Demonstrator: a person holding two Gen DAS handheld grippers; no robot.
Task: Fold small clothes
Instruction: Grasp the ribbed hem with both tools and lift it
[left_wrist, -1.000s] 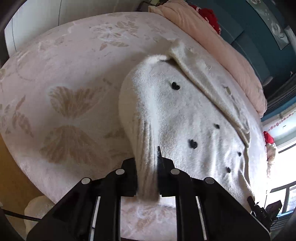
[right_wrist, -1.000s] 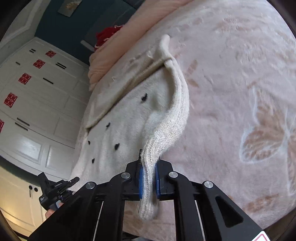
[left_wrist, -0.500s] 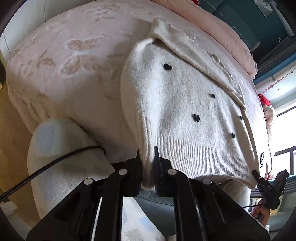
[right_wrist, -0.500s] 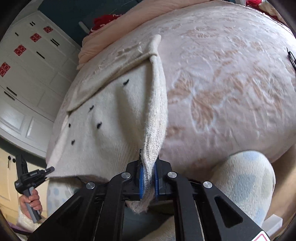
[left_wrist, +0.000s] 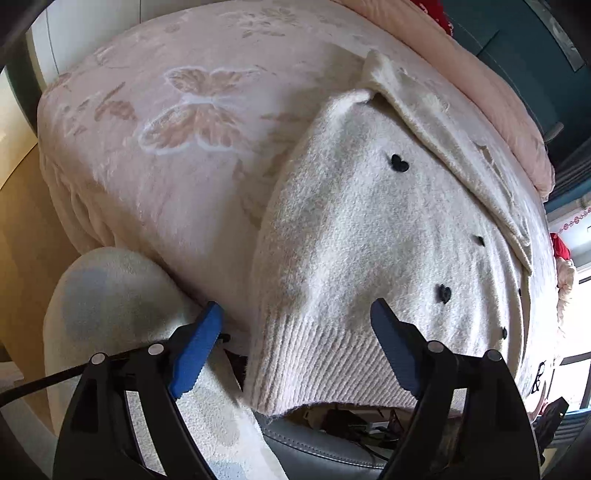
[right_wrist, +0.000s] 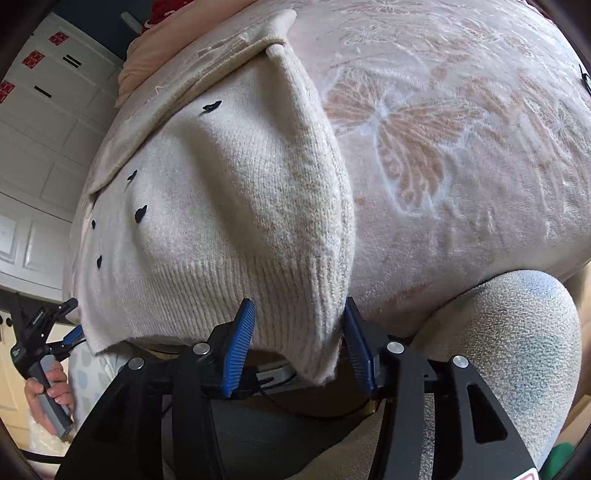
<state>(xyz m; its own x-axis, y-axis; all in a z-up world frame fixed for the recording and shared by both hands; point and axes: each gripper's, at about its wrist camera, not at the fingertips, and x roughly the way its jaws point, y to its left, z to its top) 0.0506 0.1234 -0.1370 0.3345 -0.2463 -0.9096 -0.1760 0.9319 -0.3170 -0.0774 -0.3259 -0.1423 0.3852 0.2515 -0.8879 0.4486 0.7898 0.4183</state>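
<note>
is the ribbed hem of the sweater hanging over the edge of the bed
Yes, in the left wrist view the sweater's ribbed hem droops past the edge of the butterfly blanket, with open space beneath it.

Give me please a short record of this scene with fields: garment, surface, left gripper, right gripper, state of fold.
garment: cream knit sweater with small black hearts, ribbed hem toward the cameras
surface: pink butterfly blanket on a bed
left gripper: jaws opening, hem corner between them, pads not touching it
right gripper: jaws opening, other hem corner hangs between the pads, apparently released
state of fold: both sides turned under, hem hangs over the bed edge
</note>
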